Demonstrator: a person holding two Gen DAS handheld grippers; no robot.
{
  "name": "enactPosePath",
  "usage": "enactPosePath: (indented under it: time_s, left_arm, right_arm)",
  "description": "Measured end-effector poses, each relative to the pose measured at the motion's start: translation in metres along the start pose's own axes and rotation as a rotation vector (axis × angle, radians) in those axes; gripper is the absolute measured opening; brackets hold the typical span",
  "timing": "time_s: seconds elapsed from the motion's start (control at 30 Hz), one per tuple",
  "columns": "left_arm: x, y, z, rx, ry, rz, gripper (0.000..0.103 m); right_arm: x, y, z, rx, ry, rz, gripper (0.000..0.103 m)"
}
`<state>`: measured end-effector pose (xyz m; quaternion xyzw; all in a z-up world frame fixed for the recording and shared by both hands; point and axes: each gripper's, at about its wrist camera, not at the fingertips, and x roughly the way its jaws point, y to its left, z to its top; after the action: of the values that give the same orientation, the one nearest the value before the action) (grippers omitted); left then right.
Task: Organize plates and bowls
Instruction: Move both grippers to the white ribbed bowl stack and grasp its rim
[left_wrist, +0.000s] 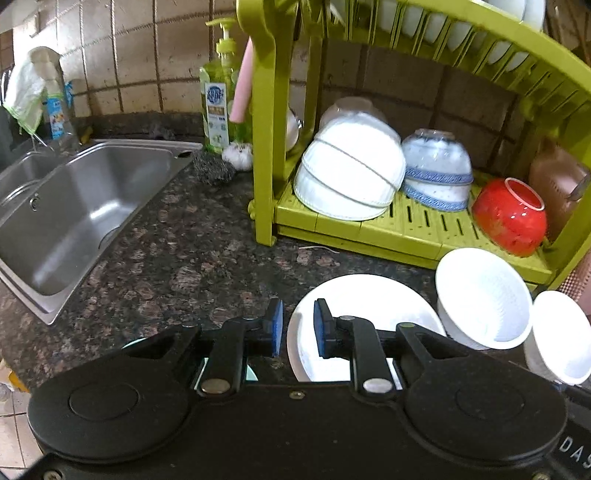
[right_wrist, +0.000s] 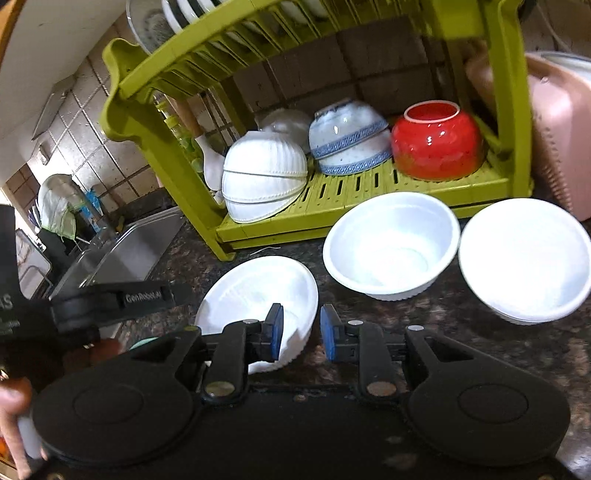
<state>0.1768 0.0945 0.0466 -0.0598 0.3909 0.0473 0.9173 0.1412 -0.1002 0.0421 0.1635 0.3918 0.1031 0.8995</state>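
A white plate (left_wrist: 373, 314) (right_wrist: 255, 291) lies on the dark granite counter (left_wrist: 184, 266). My left gripper (left_wrist: 298, 328) is open, its jaws either side of the plate's left rim. My right gripper (right_wrist: 302, 332) is open at the plate's right rim, with its left finger over the plate. Two empty white bowls (right_wrist: 391, 247) (right_wrist: 524, 258) stand upright to the right, in front of the green dish rack (left_wrist: 406, 229) (right_wrist: 332, 218). On the rack's lower shelf, upside down, are stacked white bowls (left_wrist: 347, 177) (right_wrist: 264, 177), blue-patterned bowls (left_wrist: 437, 170) (right_wrist: 349, 136) and a red bowl (left_wrist: 509, 218) (right_wrist: 437, 140).
A steel sink (left_wrist: 74, 206) is set into the counter at the left, with a soap bottle (left_wrist: 218, 99) and a steel scrubber (left_wrist: 212, 168) behind it. Plates stand in the rack's upper shelf (right_wrist: 192, 11). A pink appliance (right_wrist: 557, 129) stands right of the rack. A teal item (left_wrist: 251, 373) lies under my left gripper.
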Motion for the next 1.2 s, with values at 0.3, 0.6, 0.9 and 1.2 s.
enactPosePath:
  time_s: [0.3, 0.6, 0.9, 1.2]
  left_arm:
    - [0.029, 0.009, 0.005, 0.02, 0.024, 0.0, 0.028]
    - [0.042, 0.009, 0.006, 0.046, 0.036, -0.011, 0.027]
    - [0.032, 0.014, 0.009, 0.021, 0.015, -0.075, 0.027]
    - [0.041, -0.001, 0.003, 0.078, 0.05, -0.085, 0.027]
  right_arm:
    - [0.039, -0.004, 0.003, 0.014, 0.062, -0.03, 0.027]
    - [0.06, 0.002, 0.001, 0.003, 0.095, -0.045, 0.028]
    - [0.065, 0.003, 0.001, -0.014, 0.09, -0.068, 0.029]
    - [0.068, 0.003, 0.001, -0.021, 0.094, -0.077, 0.029]
